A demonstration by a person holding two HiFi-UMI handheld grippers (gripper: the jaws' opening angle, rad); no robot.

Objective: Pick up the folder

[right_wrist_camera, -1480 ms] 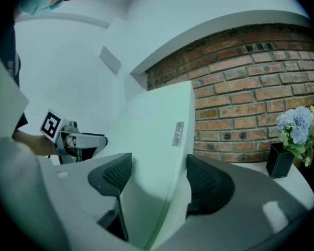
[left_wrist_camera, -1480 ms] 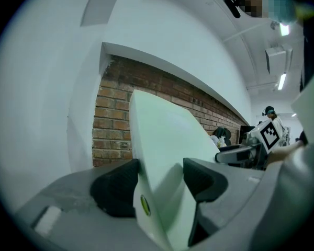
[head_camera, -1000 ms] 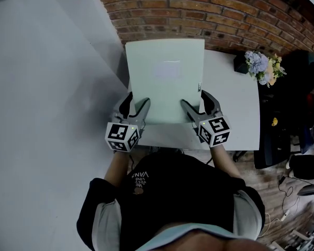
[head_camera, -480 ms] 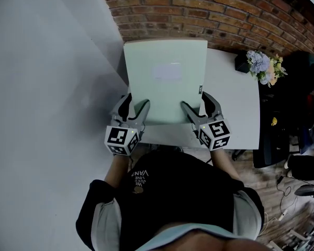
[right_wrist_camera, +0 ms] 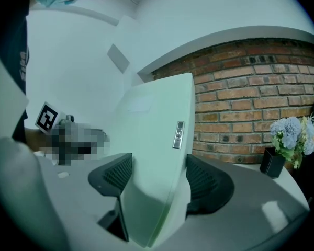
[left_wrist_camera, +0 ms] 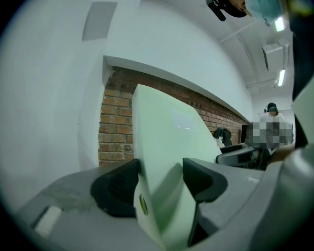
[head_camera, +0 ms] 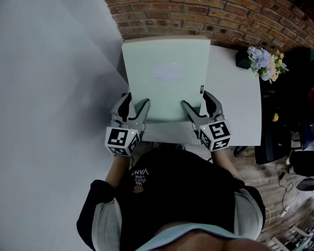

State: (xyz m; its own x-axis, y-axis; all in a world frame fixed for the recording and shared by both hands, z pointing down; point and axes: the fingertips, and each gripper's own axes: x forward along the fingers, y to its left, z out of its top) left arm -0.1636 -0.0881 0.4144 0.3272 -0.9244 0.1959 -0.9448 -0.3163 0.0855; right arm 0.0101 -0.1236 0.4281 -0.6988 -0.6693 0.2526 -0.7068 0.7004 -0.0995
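The folder [head_camera: 165, 77] is a thick pale green box file with a white label on its face and a small metal tag by its right edge. I hold it by its near edge over the white table [head_camera: 235, 109], far end tilted upward. My left gripper [head_camera: 133, 106] is shut on its near left corner, black pads pressing both faces of the folder [left_wrist_camera: 167, 135]. My right gripper [head_camera: 201, 106] is shut on the near right corner, jaws wide around the thick side of the folder [right_wrist_camera: 157, 124]. Each gripper view shows its own jaws, left gripper [left_wrist_camera: 159, 184] and right gripper [right_wrist_camera: 159, 184], clamped on it.
A brick wall [head_camera: 209, 9] runs behind the table, and a plain white wall [head_camera: 47, 88] stands at the left. Flowers in a black pot [head_camera: 262, 63] sit at the table's far right corner. Dark office chairs [head_camera: 275, 140] and cables crowd the floor at the right.
Both grippers keep their hold and barely shift. The folder's far edge shows slightly higher and wider in the head view.
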